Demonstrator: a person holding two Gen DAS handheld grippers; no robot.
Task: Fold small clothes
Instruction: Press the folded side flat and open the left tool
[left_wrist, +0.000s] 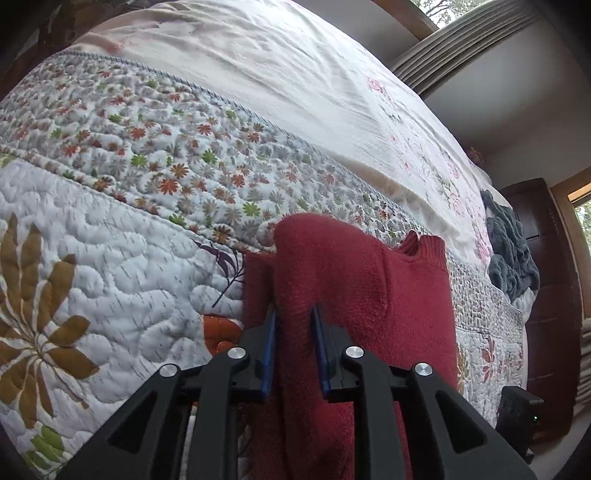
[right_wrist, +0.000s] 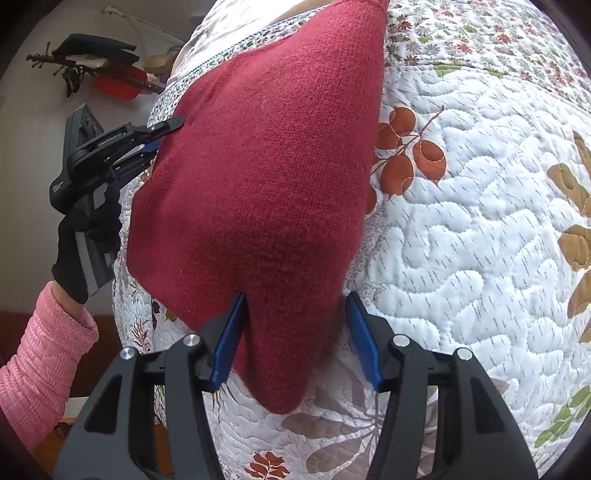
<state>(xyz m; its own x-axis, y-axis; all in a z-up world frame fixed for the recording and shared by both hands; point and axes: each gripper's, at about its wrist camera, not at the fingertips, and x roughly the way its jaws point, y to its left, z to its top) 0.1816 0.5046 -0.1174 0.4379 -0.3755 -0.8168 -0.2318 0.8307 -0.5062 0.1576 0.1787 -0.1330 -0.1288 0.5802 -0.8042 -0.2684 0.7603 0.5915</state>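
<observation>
The red knit sweater (right_wrist: 258, 177) lies on the quilt (right_wrist: 480, 229) of the bed, partly lifted and draped between both tools. The left claw (left_wrist: 294, 354) pinches a thick fold of it, its blue pads (left_wrist: 269, 350) sunk into the wool. The right claw (right_wrist: 295, 339) stands spread around a hanging corner at six o'clock in its view, the right pad clear of the cloth; whether the other pad touches it I cannot tell. The knit looks soft, light, stretchy and floppy, likely to sag and slide, so hold it deep at folded edges or corners, never a single thin layer. A grey blanket (left_wrist: 513, 251) sits far off at three o'clock.
</observation>
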